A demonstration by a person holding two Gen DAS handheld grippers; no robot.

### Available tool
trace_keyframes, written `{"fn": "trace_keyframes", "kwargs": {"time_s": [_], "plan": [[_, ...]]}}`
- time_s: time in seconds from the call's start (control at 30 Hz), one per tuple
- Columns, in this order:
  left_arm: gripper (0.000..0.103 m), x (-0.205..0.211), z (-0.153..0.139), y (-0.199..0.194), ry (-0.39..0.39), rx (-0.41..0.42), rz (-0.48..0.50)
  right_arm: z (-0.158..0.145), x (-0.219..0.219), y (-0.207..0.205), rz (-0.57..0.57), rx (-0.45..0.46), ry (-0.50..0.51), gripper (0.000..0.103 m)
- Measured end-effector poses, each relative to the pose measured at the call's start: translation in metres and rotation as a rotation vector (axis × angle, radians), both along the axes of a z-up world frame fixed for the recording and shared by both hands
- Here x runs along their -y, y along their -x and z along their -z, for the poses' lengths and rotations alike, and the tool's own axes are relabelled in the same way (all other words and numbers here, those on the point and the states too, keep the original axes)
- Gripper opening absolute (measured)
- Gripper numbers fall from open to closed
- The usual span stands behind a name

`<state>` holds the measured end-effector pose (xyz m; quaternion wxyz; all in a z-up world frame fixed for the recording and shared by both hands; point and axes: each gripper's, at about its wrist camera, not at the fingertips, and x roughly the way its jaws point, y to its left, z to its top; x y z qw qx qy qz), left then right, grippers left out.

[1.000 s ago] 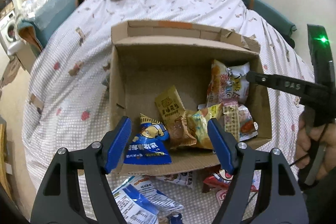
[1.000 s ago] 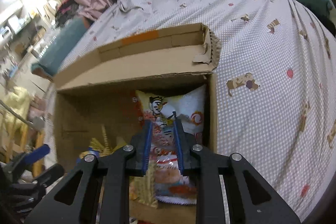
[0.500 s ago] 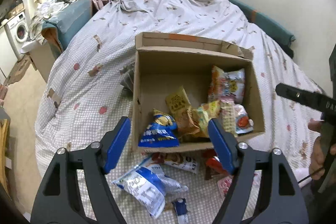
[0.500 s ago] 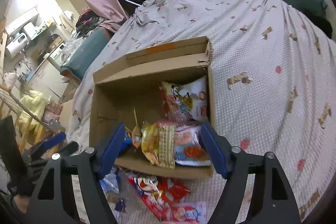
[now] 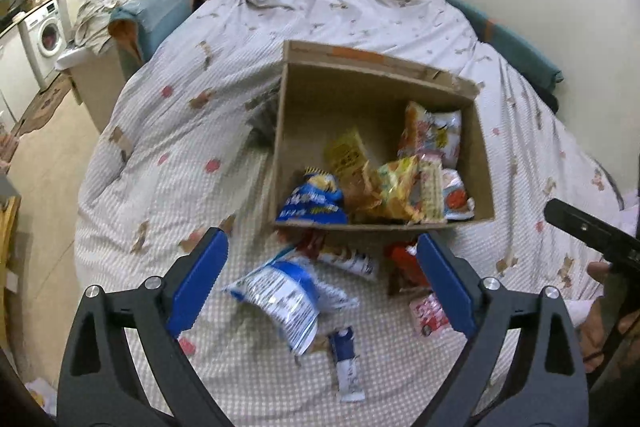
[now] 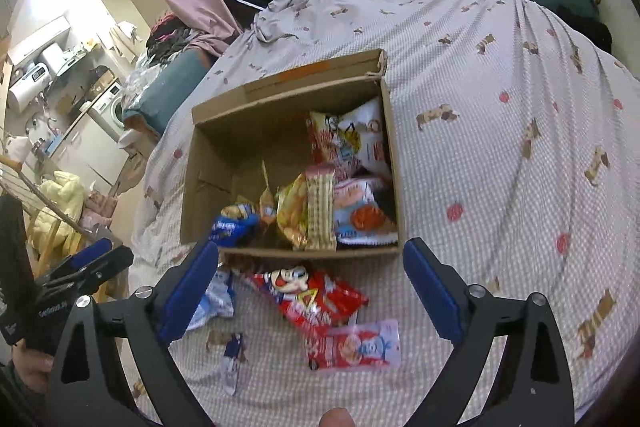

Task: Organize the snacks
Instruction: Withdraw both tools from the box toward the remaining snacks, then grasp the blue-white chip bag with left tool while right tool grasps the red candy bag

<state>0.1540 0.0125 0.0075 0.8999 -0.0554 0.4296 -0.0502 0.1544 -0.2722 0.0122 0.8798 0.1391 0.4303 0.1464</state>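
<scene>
Now both tools hang above the bed, jaws spread wide, nothing held. Left tool (image 5: 320, 287) sits over the loose packets in front of the open brown cardboard box (image 5: 484, 155); right tool (image 6: 310, 287) is over the same patch, seen from the other side.

Box rests on the white checked bedspread with dog and strawberry prints (image 5: 168, 131), flaps open. Inside, along the near wall: blue and yellow crinkled snack bag (image 5: 312, 201) at the left, yellow-orange packet (image 5: 394, 187) beside it, pale wafer-type bar pack (image 6: 320, 211) upright-ish in the middle, white pouch with red-orange print (image 6: 360, 219) at the right. Tall white and orange cartoon bag (image 6: 348, 139) leans against the far right corner. Yellow flat packet (image 5: 346, 155) leans mid-box.

Outside, just in front of the box: blue and white foil bag (image 5: 280, 301) lying crumpled, red cartoon-face packet (image 6: 310, 297) touching the box's near wall, pink and white pouch (image 6: 354, 345) just below it, small blue and white stick sachet (image 5: 346, 359) nearest the camera. Another white-red wrapper (image 5: 348, 259) lies between the foil bag and the box.

Background: washing machine (image 5: 46, 35), clothes heap, blurred.
</scene>
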Motion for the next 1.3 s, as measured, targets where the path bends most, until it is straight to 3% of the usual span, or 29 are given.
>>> {"fn": "trace_keyframes", "kwargs": {"time_s": [0.6, 0.83, 1.0, 1.13, 1.3], "plan": [[0.094, -0.021, 0.036, 0.030, 0.027, -0.135, -0.073, 0.034, -0.025, 0.037, -0.056, -0.096, 0.037, 0.096], [0.094, -0.057, 0.048, 0.024, 0.054, -0.189, -0.217, 0.048, -0.003, 0.034, 0.006, -0.169, -0.002, 0.096], [0.094, -0.076, 0.074, 0.016, 0.138, -0.304, -0.285, 0.057, 0.011, 0.026, 0.063, -0.223, -0.048, 0.096], [0.094, -0.068, 0.094, 0.004, 0.249, -0.368, -0.271, 0.064, 0.014, 0.020, 0.085, -0.263, -0.085, 0.096], [0.094, -0.053, 0.116, -0.017, 0.302, -0.424, -0.265, 0.069, 0.013, 0.014, 0.083, -0.281, -0.075, 0.096]]}}
